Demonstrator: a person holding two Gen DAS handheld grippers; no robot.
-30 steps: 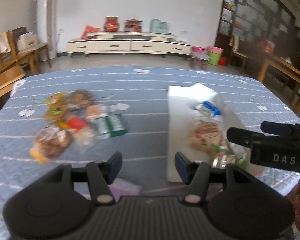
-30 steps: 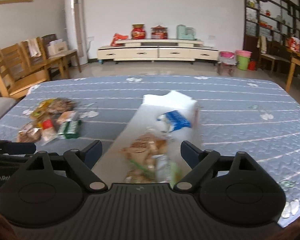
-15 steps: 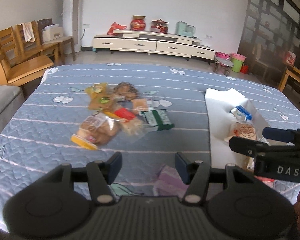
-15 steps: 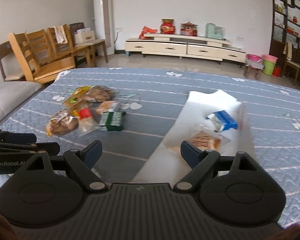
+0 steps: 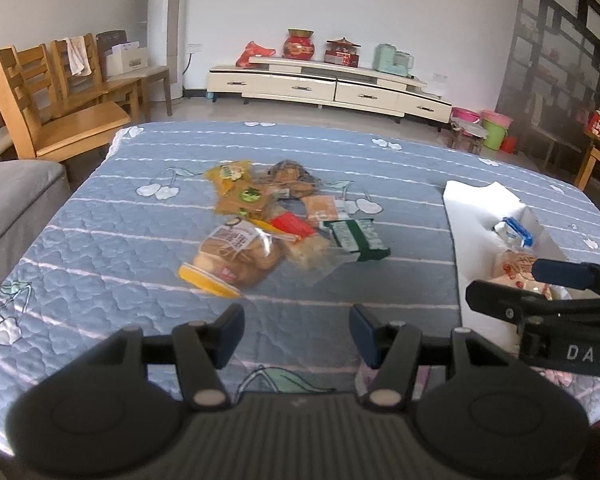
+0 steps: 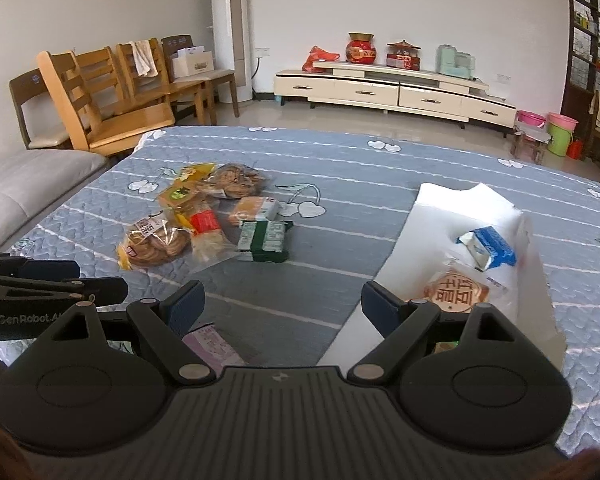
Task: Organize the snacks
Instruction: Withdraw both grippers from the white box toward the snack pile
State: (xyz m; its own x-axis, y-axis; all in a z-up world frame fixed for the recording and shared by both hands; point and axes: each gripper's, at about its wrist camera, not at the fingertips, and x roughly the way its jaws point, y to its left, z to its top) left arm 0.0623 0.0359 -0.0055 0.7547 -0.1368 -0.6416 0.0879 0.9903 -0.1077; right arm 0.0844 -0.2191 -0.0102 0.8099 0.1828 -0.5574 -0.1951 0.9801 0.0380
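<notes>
A heap of snack packets (image 5: 272, 224) (image 6: 204, 220) lies on the blue quilted table: a clear bag of round biscuits (image 5: 232, 258), a green box (image 5: 358, 238) (image 6: 265, 240), orange and red packets. To the right a white box (image 5: 476, 216) (image 6: 452, 216) holds a blue-and-white packet (image 6: 486, 248) and a round cake packet (image 6: 456, 292). My left gripper (image 5: 296, 334) is open and empty, just short of the heap. My right gripper (image 6: 282, 306) is open and empty, between heap and box. A purple packet (image 6: 212, 346) lies under it.
Wooden chairs (image 5: 52, 104) stand past the table's far left corner, a grey cushion (image 5: 8, 204) at the left edge. A white TV cabinet (image 5: 328, 88) with jars lines the far wall. Coloured buckets (image 6: 556, 130) and dark shelving are at the far right.
Both grippers have swung left from the white box toward the snack heap, which now sits nearer the centre of each view. Their jaws have kept the same width and stay empty.
</notes>
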